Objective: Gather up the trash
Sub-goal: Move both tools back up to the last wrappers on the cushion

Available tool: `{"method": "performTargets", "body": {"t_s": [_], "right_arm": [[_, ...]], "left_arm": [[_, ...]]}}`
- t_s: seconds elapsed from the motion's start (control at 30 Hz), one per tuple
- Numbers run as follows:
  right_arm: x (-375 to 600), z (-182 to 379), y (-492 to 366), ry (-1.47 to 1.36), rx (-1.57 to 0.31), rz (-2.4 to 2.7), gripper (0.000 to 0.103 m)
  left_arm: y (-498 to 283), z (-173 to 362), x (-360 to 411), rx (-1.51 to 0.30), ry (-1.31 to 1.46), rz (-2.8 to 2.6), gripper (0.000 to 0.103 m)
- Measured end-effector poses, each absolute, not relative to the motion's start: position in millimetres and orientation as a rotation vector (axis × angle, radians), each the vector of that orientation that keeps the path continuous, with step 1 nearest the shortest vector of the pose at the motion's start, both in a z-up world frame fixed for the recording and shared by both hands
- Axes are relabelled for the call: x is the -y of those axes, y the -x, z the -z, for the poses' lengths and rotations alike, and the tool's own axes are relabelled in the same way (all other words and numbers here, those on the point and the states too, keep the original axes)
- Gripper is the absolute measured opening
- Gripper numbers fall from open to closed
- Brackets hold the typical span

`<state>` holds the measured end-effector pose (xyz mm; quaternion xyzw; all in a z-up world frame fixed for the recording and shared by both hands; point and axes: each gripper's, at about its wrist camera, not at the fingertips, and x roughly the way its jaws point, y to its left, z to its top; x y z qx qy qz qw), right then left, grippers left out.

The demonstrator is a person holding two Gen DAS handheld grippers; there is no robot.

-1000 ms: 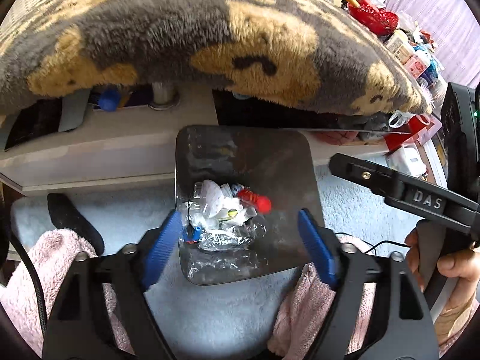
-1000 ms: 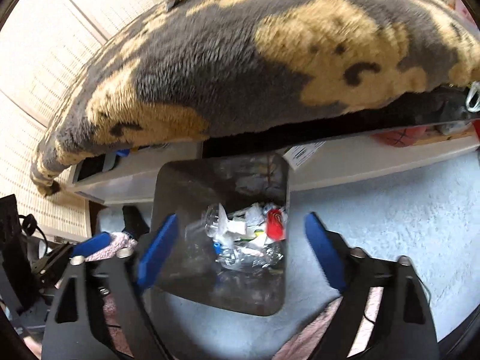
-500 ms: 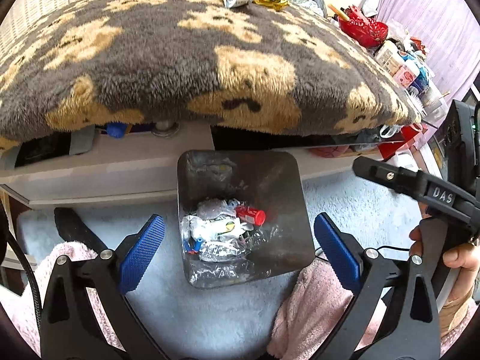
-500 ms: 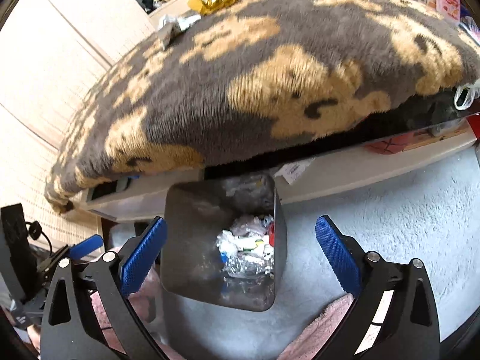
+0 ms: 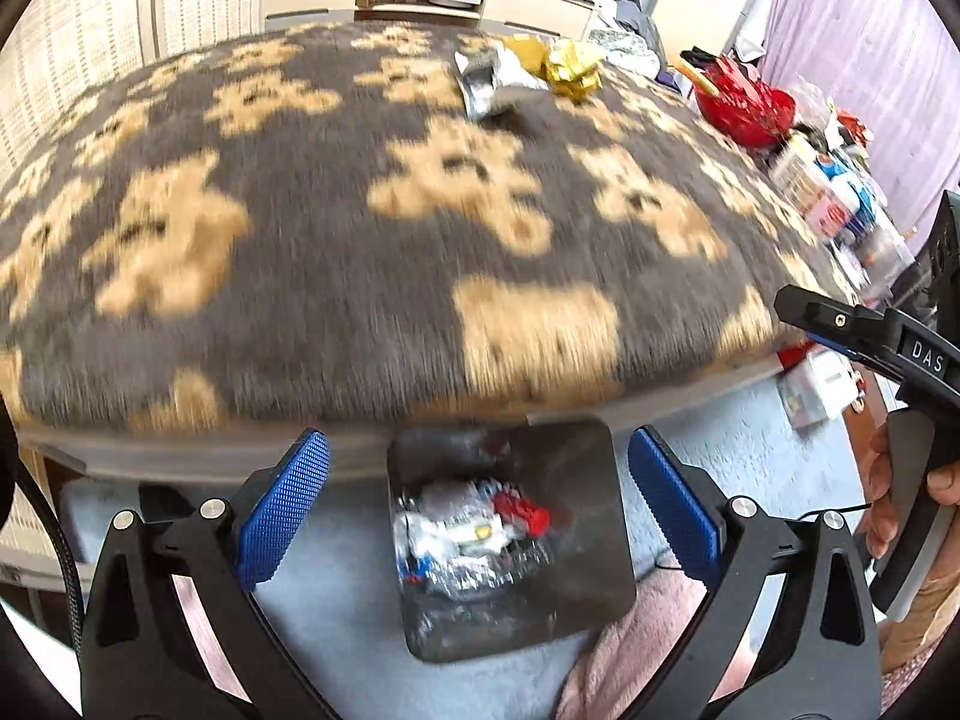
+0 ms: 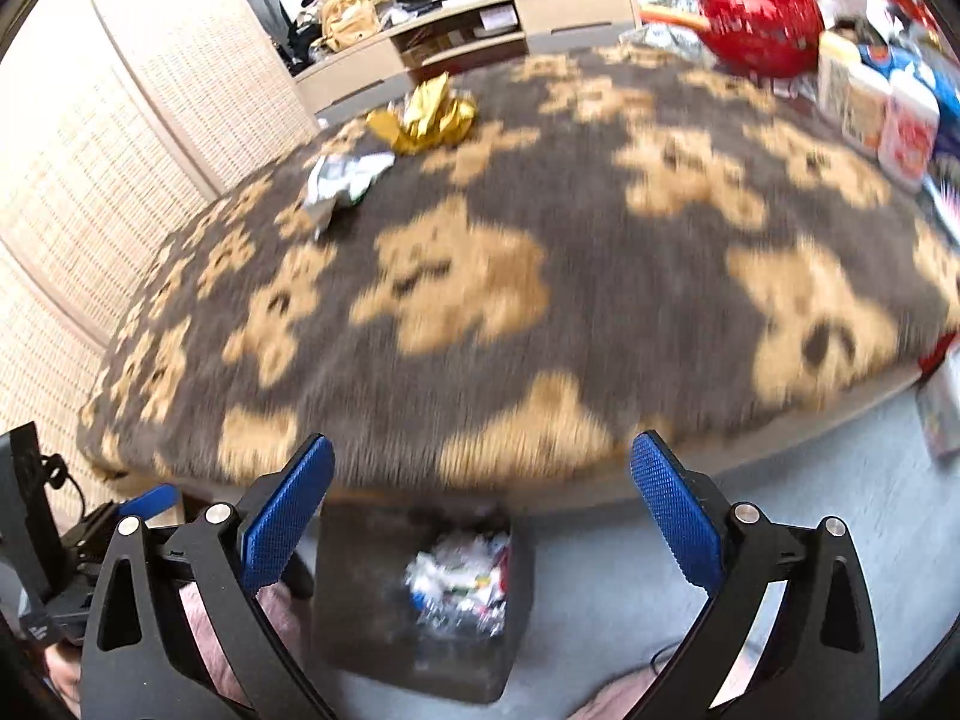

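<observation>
A grey fleece blanket with tan bear shapes [image 5: 360,276] covers the low table. On its far side lie a crumpled gold foil wrapper [image 5: 570,69] and, just beside it, a crumpled silver wrapper [image 5: 486,81]. Below on pale carpet [image 5: 348,618], a dark square bin [image 5: 576,540] holds mixed litter [image 5: 474,534]. Left gripper [image 5: 477,504] and right gripper [image 6: 480,510] gape, empty.
</observation>
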<state>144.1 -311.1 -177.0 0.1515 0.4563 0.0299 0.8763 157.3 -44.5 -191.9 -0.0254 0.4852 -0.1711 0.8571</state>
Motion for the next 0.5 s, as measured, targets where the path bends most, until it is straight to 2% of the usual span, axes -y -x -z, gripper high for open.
{"method": "performTargets", "body": {"t_s": [0.5], "right_arm": [[319.8, 144.7, -296.9, -0.275, -0.923, -0.055, 0.099]], "left_arm": [[-284.0, 148.2, 87.7, -0.936, 0.008, 0.363, 0.095]]}}
